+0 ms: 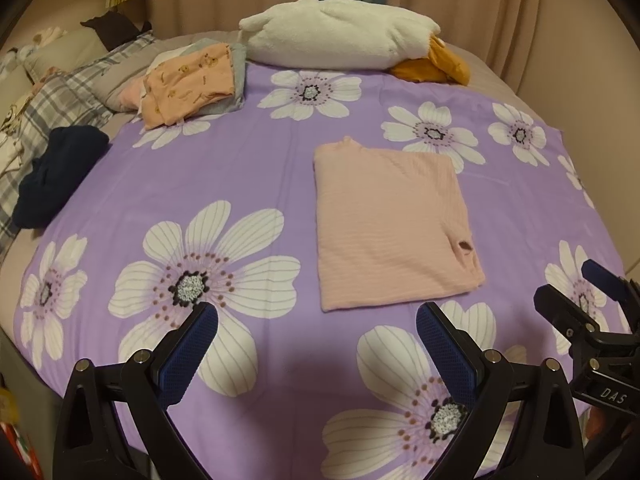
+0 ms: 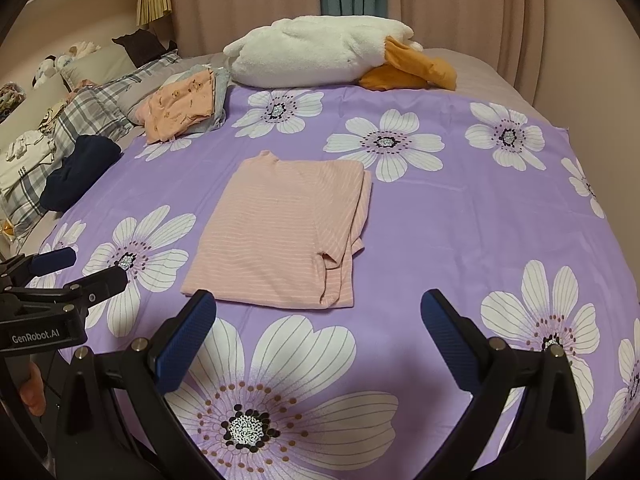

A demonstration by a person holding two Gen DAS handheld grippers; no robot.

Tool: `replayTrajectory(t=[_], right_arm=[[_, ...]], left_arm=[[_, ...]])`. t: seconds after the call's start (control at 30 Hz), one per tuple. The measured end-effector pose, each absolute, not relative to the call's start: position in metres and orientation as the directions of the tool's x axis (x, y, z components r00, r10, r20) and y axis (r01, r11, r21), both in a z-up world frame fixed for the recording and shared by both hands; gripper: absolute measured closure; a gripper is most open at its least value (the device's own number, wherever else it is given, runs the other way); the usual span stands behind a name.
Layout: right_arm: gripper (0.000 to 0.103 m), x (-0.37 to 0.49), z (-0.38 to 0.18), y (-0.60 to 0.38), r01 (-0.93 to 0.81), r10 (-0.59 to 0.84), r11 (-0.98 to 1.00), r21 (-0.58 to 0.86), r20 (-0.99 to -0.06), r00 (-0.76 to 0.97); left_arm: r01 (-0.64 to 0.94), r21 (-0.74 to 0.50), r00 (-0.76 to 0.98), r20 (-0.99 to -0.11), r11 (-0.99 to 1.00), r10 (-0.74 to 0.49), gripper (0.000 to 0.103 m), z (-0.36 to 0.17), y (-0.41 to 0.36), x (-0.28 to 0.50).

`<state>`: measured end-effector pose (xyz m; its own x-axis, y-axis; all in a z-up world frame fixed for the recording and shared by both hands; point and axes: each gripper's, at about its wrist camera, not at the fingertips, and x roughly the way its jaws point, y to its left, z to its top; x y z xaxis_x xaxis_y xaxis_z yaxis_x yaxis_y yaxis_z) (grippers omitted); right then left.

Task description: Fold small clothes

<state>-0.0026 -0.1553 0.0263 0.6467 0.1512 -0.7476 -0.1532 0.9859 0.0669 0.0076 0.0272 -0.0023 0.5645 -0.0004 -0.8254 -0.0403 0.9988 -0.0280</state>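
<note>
Both jaws wide: left hand-held gripper [image 1: 316, 344] and right hand-held gripper [image 2: 318, 332] hover empty at lower frame, pink shirt [image 2: 280, 232] folded mid-frame on the bed [image 2: 460, 220].

**A bed under a purple flowered sheet**

The bed [image 1: 256, 168] is spread with a purple sheet printed with big white flowers. At centre frame lies a folded pink top [image 1: 390, 224]. Upper left sits a stack of folded clothes [image 1: 192, 84], an orange printed piece on top. A dark blue garment [image 1: 60, 172] is bunched at the left edge. A white plush toy [image 1: 336, 36] lies along the far side.
</note>
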Motion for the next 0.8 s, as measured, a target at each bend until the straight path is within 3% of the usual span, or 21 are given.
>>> replayTrajectory(t=[0.8], right_arm=[[0.0, -0.0026, 0.0278, -0.1545, -0.155, 0.155, 0.985, 0.071, -0.745, 0.648]], left_arm=[[-0.039, -0.025, 0.576, -0.818, 0.999, 0.002, 0.004, 0.0021, 0.0272, 0.0065]])
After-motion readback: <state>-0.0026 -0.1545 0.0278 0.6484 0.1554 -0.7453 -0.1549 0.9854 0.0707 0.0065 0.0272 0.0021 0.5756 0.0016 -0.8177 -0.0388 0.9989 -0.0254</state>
